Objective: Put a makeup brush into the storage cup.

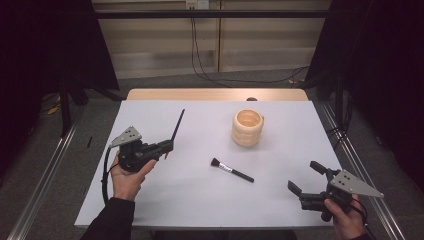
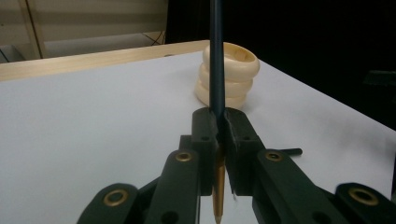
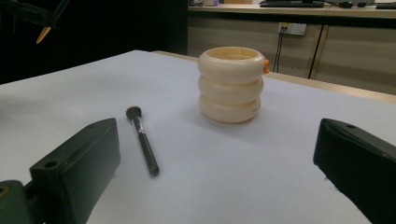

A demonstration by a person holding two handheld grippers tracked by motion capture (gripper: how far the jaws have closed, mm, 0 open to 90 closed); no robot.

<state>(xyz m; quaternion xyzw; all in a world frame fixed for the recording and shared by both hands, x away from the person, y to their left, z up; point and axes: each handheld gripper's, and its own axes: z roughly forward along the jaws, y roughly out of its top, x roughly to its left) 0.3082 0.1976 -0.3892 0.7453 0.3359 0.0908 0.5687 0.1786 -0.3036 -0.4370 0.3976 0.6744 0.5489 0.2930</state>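
My left gripper (image 1: 169, 146) (image 2: 218, 116) is shut on a slim dark stick (image 1: 178, 125) (image 2: 216, 56) with a gold pointed end (image 2: 218, 205); the stick rises up and away from the jaws above the table's left side. A cream ribbed holder (image 1: 247, 127) (image 2: 229, 77) (image 3: 231, 84) stands upright at the back centre. A black makeup brush (image 1: 231, 170) (image 3: 142, 140) lies flat in the middle, bristles to the left. My right gripper (image 1: 306, 178) (image 3: 217, 135) stands open near the front right, with nothing between its jaws, facing the holder.
The white table top (image 1: 150, 200) ends in a wooden strip (image 1: 215, 94) at the back, with a small dark object (image 1: 251, 99) on it. Metal rails (image 1: 45, 170) run along both sides. Dark curtains and cables stand behind.
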